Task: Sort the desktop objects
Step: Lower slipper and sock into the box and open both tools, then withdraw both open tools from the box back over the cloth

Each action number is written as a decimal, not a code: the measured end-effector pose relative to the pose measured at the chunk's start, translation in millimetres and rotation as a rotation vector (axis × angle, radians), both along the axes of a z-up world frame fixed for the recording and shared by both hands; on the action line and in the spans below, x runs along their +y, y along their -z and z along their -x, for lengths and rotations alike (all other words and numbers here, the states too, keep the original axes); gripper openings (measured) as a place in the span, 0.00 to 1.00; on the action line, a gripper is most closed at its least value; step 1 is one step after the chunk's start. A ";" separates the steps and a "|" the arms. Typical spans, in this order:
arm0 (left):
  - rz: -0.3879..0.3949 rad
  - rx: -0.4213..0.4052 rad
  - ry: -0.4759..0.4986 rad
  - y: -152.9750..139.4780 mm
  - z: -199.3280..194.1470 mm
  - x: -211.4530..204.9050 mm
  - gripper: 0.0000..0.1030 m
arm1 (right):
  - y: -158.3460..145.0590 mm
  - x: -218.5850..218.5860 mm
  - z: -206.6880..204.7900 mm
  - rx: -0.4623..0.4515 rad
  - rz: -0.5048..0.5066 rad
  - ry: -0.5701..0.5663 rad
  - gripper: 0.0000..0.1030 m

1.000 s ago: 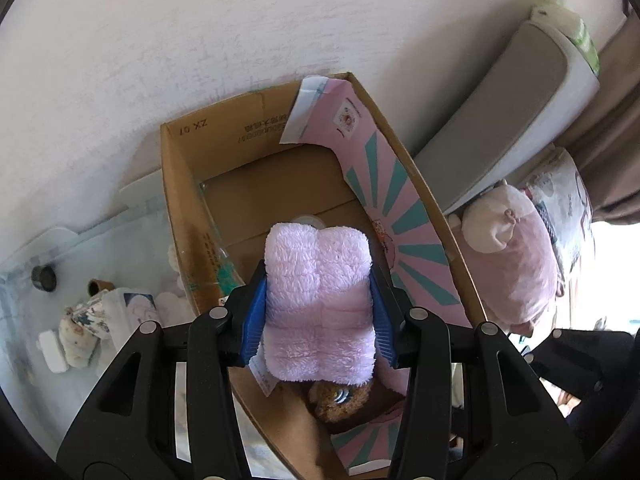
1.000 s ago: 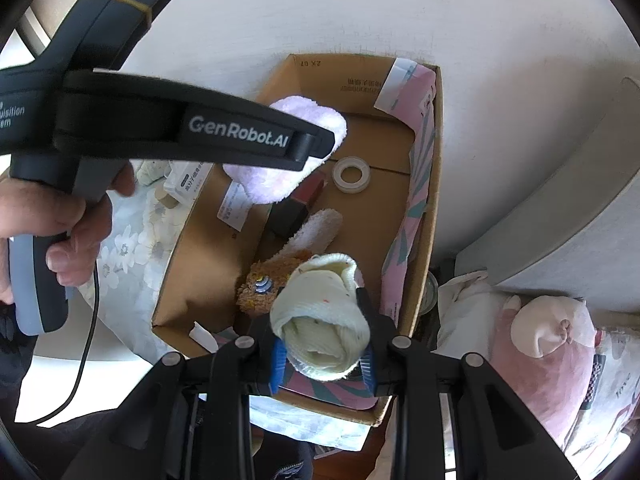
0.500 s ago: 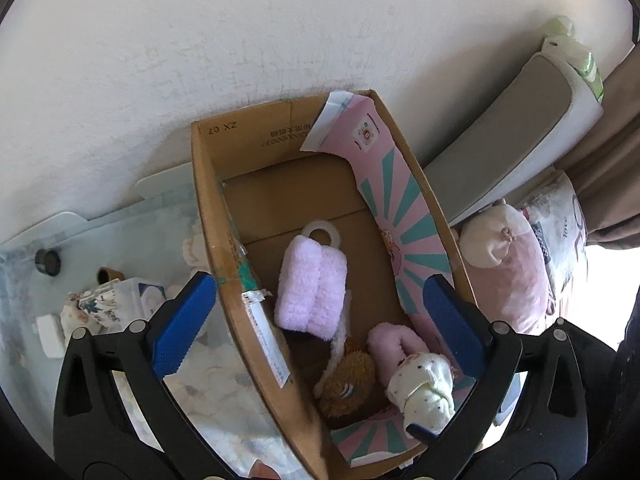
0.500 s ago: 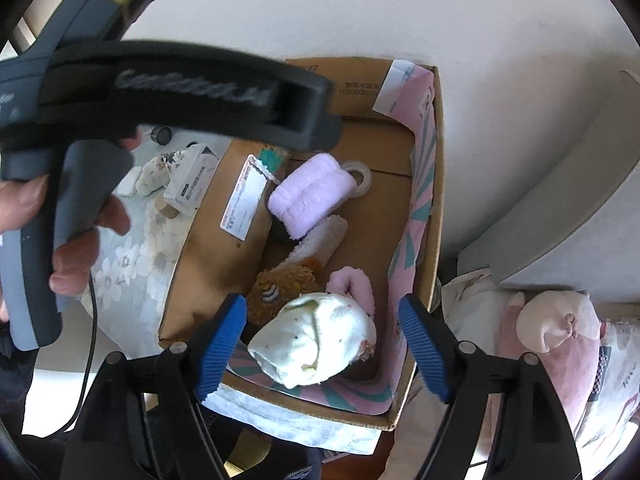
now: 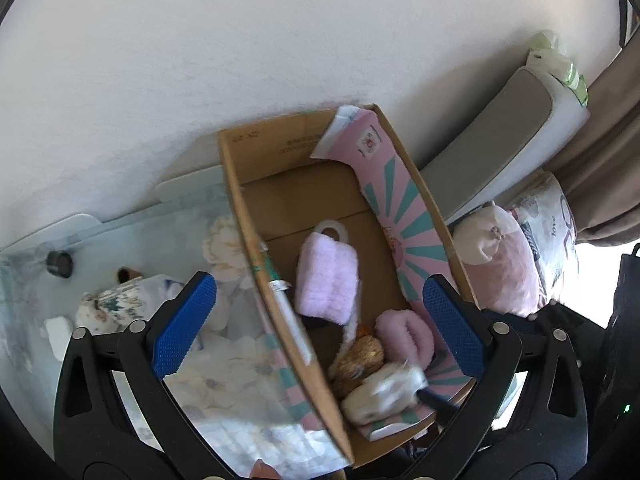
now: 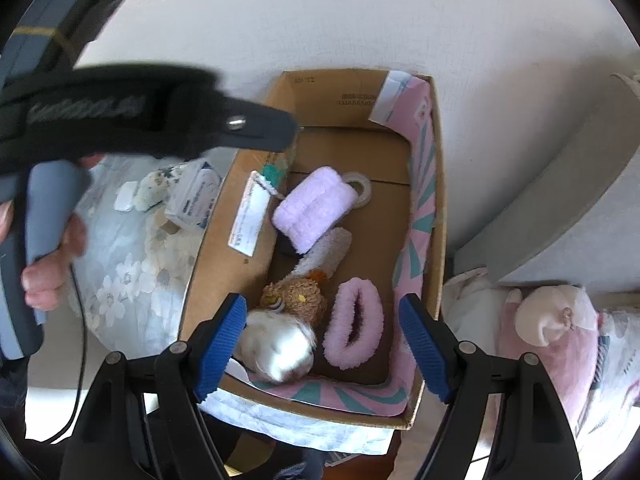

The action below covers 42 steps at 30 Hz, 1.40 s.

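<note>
Both jaws stand released and empty above the cardboard box (image 6: 436, 184). The lilac roll (image 5: 326, 276) lies mid-box; the cream bundle (image 6: 280, 346) – blurred, perhaps unsettled – sits by its near edge. Lift the left gripper (image 5: 316, 326) and right gripper (image 6: 322, 346) straight clear – then reach for the tabletop's small packet (image 6: 194, 200).

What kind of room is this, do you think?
Probably a bedroom or living room at home: a pink plush cushion beside a grey headboard or sofa, a floral tablecloth, and a cardboard box of fluffy socks.

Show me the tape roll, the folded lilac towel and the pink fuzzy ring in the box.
tape roll (image 6: 359, 187), right wrist view, on its rim.
folded lilac towel (image 6: 314, 207), right wrist view, top middle.
pink fuzzy ring (image 6: 372, 318), right wrist view, right band.
</note>
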<state>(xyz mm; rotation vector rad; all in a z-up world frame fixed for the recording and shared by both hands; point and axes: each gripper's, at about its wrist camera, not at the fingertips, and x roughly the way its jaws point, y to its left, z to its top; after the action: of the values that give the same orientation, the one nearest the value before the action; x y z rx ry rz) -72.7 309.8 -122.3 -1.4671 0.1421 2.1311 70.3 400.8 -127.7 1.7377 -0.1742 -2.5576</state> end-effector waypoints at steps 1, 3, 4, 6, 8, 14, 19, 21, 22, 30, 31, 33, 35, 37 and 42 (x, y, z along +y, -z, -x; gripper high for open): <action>0.008 0.015 -0.005 -3.7 -1.1 -6.5 1.00 | -2.3 -2.1 1.0 -0.005 -0.027 0.005 0.73; 0.020 0.041 -0.013 -9.2 -1.6 -16.9 1.00 | -8.5 -5.8 1.0 0.009 -0.055 0.006 0.73; 0.025 0.055 -0.016 -13.0 -1.6 -23.9 1.00 | -13.9 -8.1 0.6 0.025 -0.054 0.004 0.73; 0.039 0.073 -0.025 -19.3 -0.9 -37.0 1.00 | -22.9 -10.1 0.9 0.053 -0.036 0.009 0.73; 0.048 0.094 -0.042 -28.8 0.4 -55.2 1.00 | -33.6 -13.6 3.4 0.073 -0.031 0.015 0.73; 0.039 0.149 -0.101 -58.6 3.3 -123.2 1.00 | -65.9 -26.4 16.4 0.113 -0.040 0.014 0.73; 0.066 0.180 -0.146 -68.3 10.0 -191.2 1.00 | -89.8 -46.6 28.5 0.145 -0.050 0.006 0.73; 0.092 0.189 -0.174 -67.5 12.6 -217.6 1.00 | -95.3 -58.1 34.2 0.157 -0.054 -0.004 0.73; 0.108 0.189 -0.195 -65.7 15.5 -237.8 1.00 | -96.8 -65.9 38.1 0.165 -0.052 -0.012 0.73; 0.173 0.139 -0.265 -28.0 24.5 -310.2 1.00 | -71.8 -132.1 72.0 0.152 0.016 -0.058 0.73; 0.172 0.119 -0.270 -16.6 25.7 -317.4 1.00 | -64.9 -141.8 76.6 0.145 0.029 -0.065 0.73; 0.163 0.089 -0.280 1.3 26.1 -321.4 1.00 | -54.3 -155.0 82.4 0.142 0.047 -0.068 0.73; 0.148 0.048 -0.293 25.7 28.3 -327.0 1.00 | -40.7 -166.4 89.0 0.132 0.066 -0.060 0.73; 0.147 0.022 -0.316 50.2 31.0 -329.9 1.00 | -22.9 -174.6 97.2 0.110 0.082 -0.038 0.73; 0.153 0.006 -0.370 99.7 42.0 -333.5 1.00 | 20.7 -181.7 120.2 0.070 0.084 0.039 0.73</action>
<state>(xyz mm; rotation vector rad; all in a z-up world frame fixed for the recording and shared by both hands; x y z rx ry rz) -114.8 -23.7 -222.0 -1.6814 0.0386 2.4633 -49.9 219.1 -148.3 1.6301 -0.3104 -2.5927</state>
